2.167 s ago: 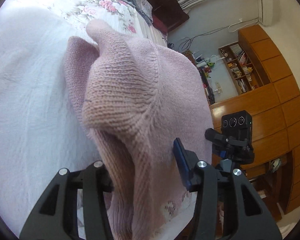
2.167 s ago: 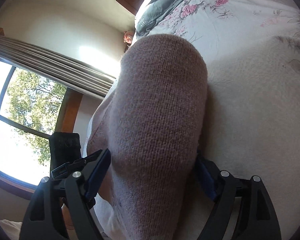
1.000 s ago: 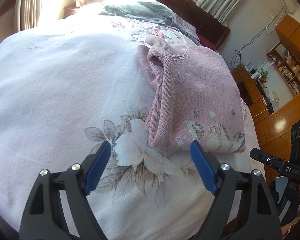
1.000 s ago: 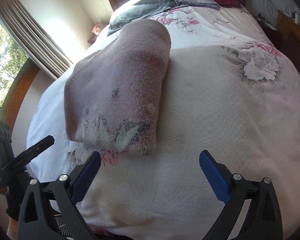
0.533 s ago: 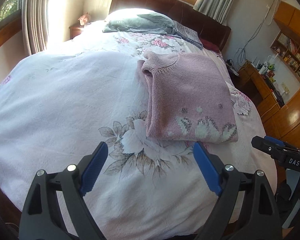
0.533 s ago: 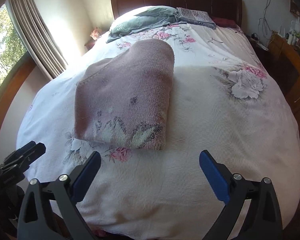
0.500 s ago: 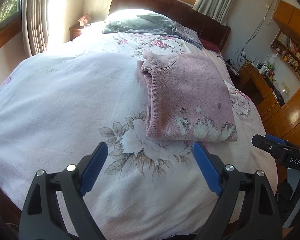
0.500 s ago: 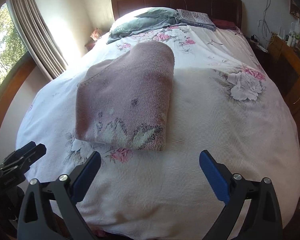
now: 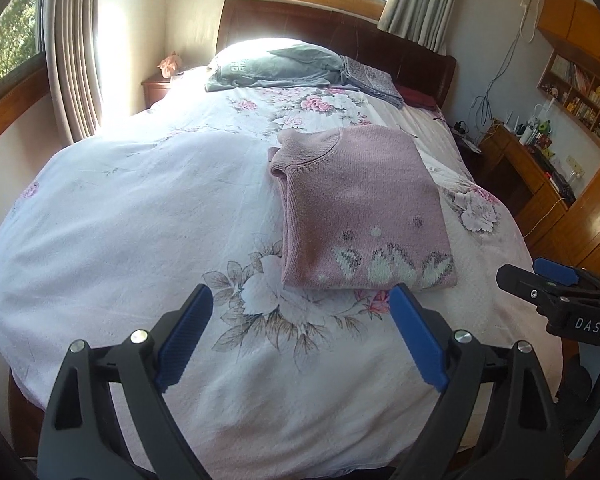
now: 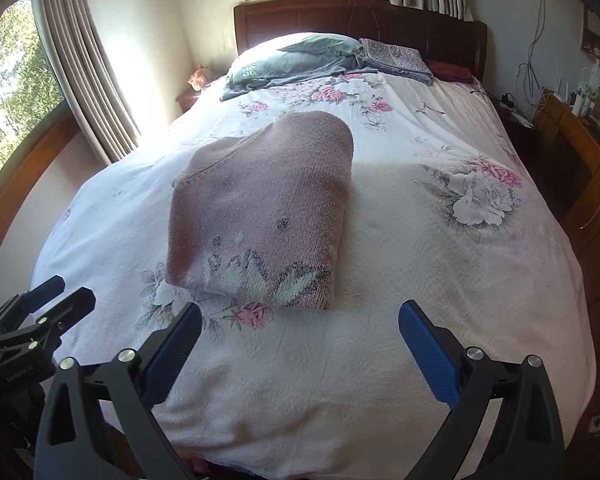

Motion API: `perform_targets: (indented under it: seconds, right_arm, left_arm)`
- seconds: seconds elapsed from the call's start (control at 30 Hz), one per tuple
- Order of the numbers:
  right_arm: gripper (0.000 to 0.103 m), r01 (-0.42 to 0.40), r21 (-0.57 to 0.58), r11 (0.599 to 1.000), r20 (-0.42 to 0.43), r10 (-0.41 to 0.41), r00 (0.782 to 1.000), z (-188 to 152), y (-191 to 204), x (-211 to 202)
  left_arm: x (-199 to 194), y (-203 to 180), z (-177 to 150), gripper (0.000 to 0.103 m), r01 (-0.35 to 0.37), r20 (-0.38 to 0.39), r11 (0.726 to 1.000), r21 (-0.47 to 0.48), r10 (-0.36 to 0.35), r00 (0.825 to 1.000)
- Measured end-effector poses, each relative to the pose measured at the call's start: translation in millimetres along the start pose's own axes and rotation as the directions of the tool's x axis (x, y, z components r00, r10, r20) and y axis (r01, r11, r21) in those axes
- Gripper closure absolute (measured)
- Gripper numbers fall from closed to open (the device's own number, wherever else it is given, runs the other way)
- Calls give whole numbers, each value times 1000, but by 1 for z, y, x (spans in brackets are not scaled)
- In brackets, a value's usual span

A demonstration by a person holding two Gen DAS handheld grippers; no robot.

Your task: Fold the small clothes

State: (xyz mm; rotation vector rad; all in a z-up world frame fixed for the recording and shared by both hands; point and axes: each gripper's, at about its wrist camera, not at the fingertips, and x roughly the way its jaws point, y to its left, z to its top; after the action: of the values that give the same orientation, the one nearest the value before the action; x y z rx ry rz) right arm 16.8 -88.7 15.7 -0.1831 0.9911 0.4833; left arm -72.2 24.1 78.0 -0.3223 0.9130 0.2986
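Sweater: pink knit sweater (image 9: 360,208) lies folded flat on the floral bedspread (image 9: 140,220), near the bed's foot.
Left gripper (image 9: 300,332): jaws wide apart, empty, short of the sweater.
Right gripper (image 10: 300,344): likewise spread, empty.

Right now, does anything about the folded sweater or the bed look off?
Nothing serious. The pink sweater lies folded on the floral bedspread, but a bit of fabric bulges out at its far left corner beside the collar. Both the left gripper and right gripper are open and empty.
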Motion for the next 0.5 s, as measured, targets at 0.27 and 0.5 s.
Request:
perform_targets:
  seconds: [0.27,0.5]
  right_arm:
    - [4,10,5,1000,-12,-10,1000,-4,-3,0]
    - [4,2,2,1000,-5,-2,1000,-4,-4,-2]
  left_arm:
    - [0,-8,-4,13,-17,-7,1000,2,17,1000]
    - [0,-12,-8,13,-32,-18,999,11,32,999]
